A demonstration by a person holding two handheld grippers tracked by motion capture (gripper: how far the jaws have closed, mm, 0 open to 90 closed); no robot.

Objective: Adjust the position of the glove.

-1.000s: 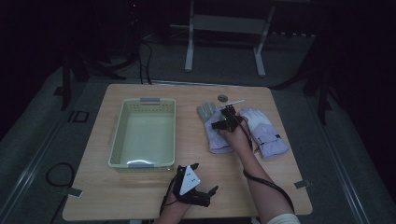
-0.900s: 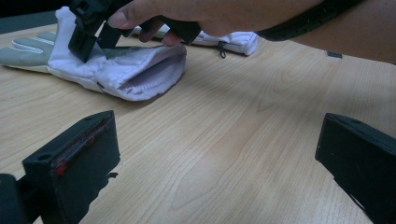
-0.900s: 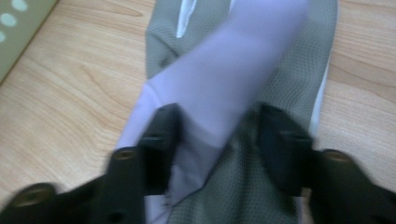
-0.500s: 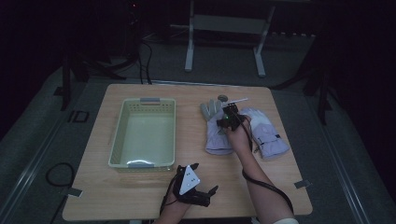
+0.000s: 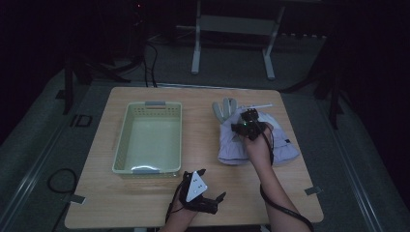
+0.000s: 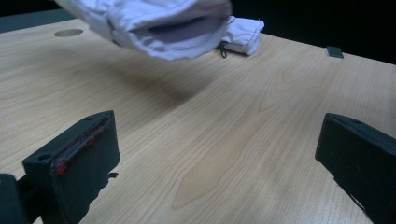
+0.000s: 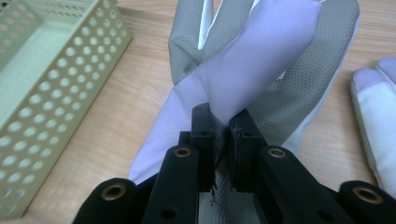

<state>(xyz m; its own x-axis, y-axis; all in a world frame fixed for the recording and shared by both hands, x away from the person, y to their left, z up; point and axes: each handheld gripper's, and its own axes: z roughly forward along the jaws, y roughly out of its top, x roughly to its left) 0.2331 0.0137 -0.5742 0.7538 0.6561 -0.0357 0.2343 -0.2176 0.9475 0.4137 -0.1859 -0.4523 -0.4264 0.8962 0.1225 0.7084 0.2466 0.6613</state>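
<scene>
Right arm: reaches forward over the counter (image 5: 145, 203), right of the basket (image 5: 147, 137); its tongs (image 7: 223, 128) have just closed, pinching the glove (image 7: 261, 60).
Left tongs (image 5: 202, 197): jaws wide apart, nothing between, near the basket's front.
Glove: right of the basket, long axis running away from the person, fingers pointing to the far edge.

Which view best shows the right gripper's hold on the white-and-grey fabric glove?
The right gripper view: the right gripper pinches the white-and-grey fabric glove close up. The high view shows it small and dim; the left gripper view shows its cuff lifted.
</scene>
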